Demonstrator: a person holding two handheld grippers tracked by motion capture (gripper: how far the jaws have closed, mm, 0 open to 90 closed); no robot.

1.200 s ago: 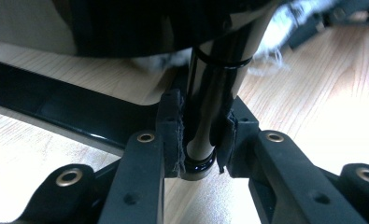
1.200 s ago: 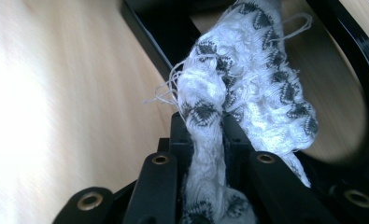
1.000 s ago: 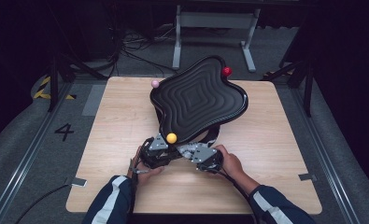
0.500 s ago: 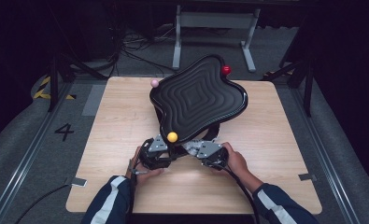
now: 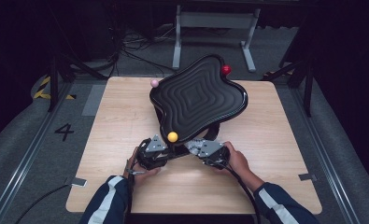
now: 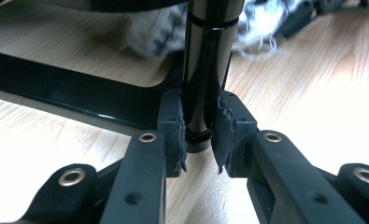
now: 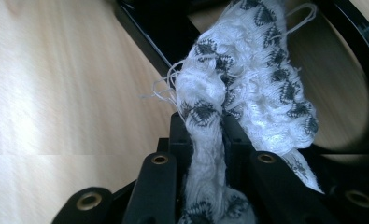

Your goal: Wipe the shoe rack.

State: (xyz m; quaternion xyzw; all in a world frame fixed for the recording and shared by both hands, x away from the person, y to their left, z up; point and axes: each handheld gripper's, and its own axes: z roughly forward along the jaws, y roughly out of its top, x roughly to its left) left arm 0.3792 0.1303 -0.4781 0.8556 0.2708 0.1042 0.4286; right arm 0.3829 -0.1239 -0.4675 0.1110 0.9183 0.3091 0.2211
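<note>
While left hand-held gripper [image 6: 198, 140] clamps black post [image 6: 205, 70], right hand-held gripper [image 7: 209, 135] pinches cloth [image 7: 247, 88]

Access under the black wavy tray [image 5: 198, 98] is restricted. The tray overhangs both grippers from above. The black post [image 6: 205, 70] fills the gap between the left gripper [image 6: 198, 137] pads; the black base frame [image 6: 74, 93] crosses just behind it. The white patterned cloth [image 7: 247, 88] fills the right gripper [image 7: 208, 135] jaws. Table [image 5: 285, 154] surface left, right and near of the tray lies open
</note>
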